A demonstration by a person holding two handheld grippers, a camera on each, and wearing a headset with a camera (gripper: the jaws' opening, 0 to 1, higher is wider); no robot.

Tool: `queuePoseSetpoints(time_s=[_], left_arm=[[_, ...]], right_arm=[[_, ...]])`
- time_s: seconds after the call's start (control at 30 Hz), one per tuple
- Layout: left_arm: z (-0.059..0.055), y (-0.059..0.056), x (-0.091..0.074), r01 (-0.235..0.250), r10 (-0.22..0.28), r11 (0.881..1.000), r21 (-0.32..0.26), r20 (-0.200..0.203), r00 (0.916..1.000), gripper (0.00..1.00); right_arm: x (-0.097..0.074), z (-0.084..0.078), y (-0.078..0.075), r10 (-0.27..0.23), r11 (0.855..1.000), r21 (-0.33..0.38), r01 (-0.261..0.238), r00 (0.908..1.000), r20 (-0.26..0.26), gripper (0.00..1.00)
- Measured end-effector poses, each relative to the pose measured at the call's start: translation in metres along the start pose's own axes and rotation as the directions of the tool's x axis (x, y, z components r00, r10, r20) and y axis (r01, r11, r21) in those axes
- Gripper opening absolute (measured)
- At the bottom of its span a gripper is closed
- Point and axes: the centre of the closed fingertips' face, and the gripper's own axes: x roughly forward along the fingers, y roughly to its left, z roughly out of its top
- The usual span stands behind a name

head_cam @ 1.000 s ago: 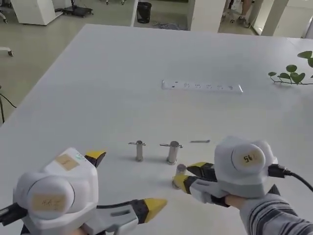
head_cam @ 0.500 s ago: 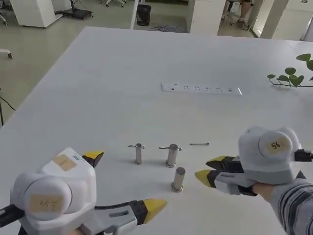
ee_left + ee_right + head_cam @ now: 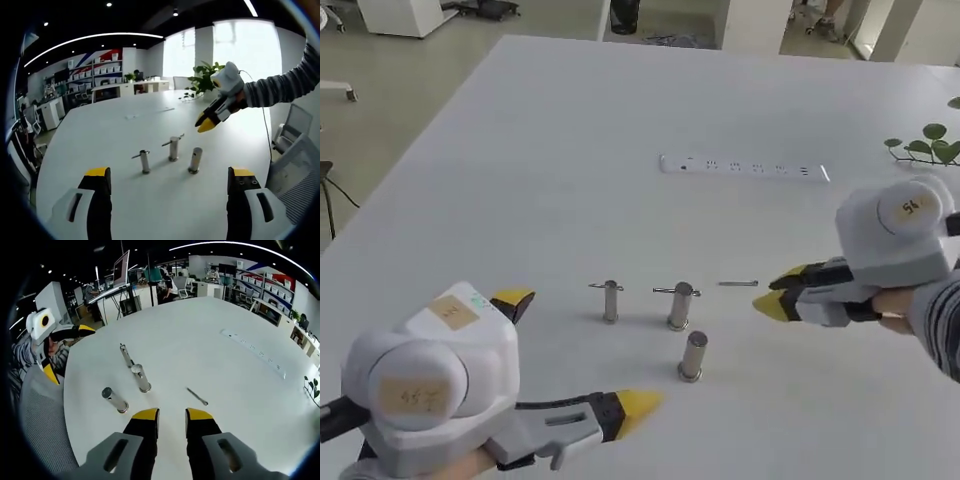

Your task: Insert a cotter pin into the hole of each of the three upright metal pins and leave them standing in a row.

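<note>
I count three metal pins (image 3: 679, 305), two cottered, and one loose cotter pin (image 3: 738, 284) at twelve o'clock of my right gripper (image 3: 772, 293), jaws slightly apart; left gripper (image 3: 580, 350) jaws wide apart.

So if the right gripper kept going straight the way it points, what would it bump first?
Probably the loose cotter pin lying on the table, just ahead of the right gripper and roughly in line with the gap between its jaws. The gripper's height is unclear, so it could pass over.
</note>
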Motion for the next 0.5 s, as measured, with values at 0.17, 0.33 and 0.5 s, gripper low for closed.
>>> queuePoseSetpoints(time_s=[0.17,0.33,0.5], left_arm=[[-0.003,0.003,0.000,-0.013,0.013,1.000,-0.007,-0.005,0.9999,0.95],[-0.006,0.006,0.001,-0.029,0.029,1.000,-0.003,-0.008,0.9996,0.93],[-0.009,0.008,0.002,-0.029,0.029,1.000,-0.002,-0.018,0.9994,0.92]], right_arm=[[0.006,-0.001,-0.006,0.036,0.997,-0.062,-0.039,0.9976,-0.060,0.15],[0.014,-0.003,-0.015,0.055,0.992,-0.106,-0.066,0.9932,-0.103,0.15],[0.021,-0.001,-0.025,0.066,0.986,-0.144,-0.084,0.9899,-0.126,0.15]])
